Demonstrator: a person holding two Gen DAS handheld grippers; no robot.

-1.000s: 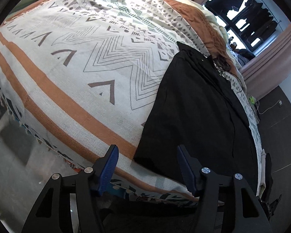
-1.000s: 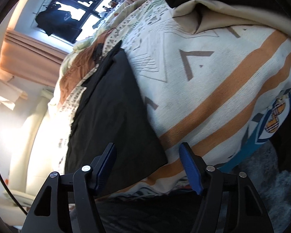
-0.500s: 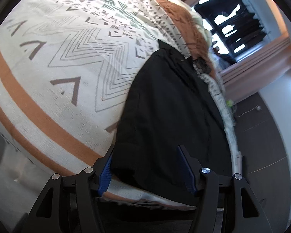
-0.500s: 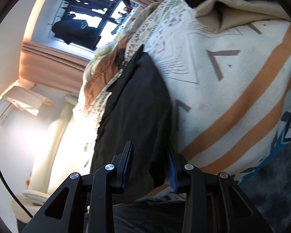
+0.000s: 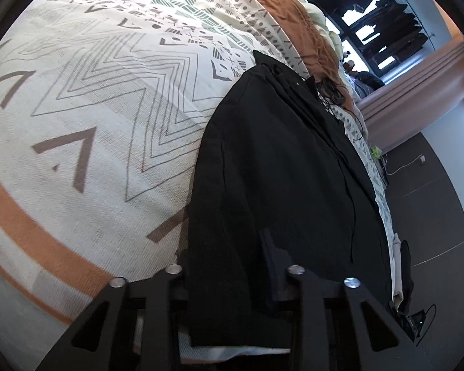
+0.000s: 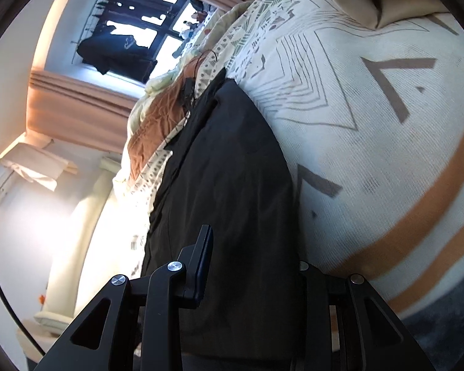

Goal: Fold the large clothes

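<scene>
Two grippers, one black garment (image 5: 281, 167), both at its near hem. Garment lies flat on the patterned blanket (image 5: 86, 117), already narrowed to a long strip; long axis runs straight away from both tools, near hem at the bed's edge, far end up by the rust-brown quilt (image 5: 296, 24) twd the window (image 5: 368, 31).

Left wrist view: left gripper (image 5: 228, 275) sits over the hem's left corner. Jaws have just been closing, cloth between them. Left finger is under/behind the fabric edge, right blue pad (image 5: 272, 266) presses into the top of the cloth. Reads as gripping the garment corner.

Right wrist view: right gripper (image 6: 250, 266) has the hem's right corner, by the garment edge that borders bare blanket. Jaws have just been closing too; left pad (image 6: 205, 262) bears on the cloth, right finger mostly hidden behind the fabric edge. Also reads as clamped on fabric.

Key relation, imo: all free cloth lies ahead of both tools, along one axis, w/ neither hand clearly nearer the far end. Next move prob carries the near hem forward along that axis to meet the far end, both corners lifted level so the hem stays straight.
</scene>
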